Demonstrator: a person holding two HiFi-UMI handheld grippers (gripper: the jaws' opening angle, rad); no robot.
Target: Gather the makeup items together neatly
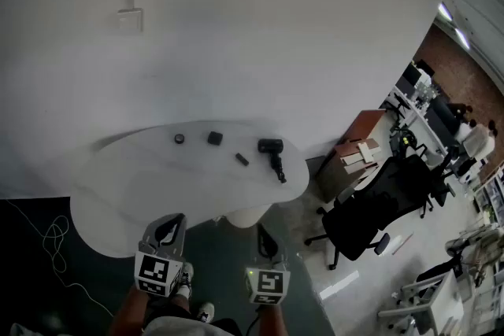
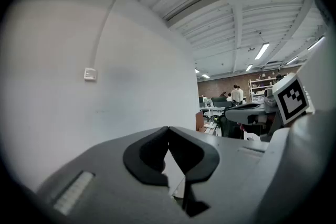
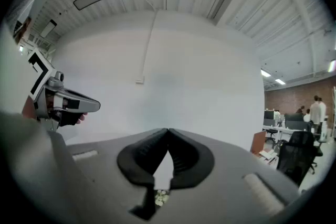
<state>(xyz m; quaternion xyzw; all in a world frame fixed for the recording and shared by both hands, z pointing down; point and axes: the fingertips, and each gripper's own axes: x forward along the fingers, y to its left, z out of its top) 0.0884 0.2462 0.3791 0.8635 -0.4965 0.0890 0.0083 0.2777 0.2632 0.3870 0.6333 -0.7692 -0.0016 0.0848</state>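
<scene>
Four small dark makeup items, a round pot (image 1: 179, 138), a square compact (image 1: 215, 138), a short stick (image 1: 242, 159) and a bulkier black piece (image 1: 270, 145), lay along the smooth white rounded table's (image 1: 134, 177) far edge, well apart from the left gripper (image 1: 169, 226) and right gripper (image 1: 264, 237), both held nearly level off the near edge, their ribbed black fingers (image 3: 139, 157) closed on nothing.

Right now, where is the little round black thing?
In the head view, the little round item sits farthest left on the white table, just left of the square black item.
</scene>
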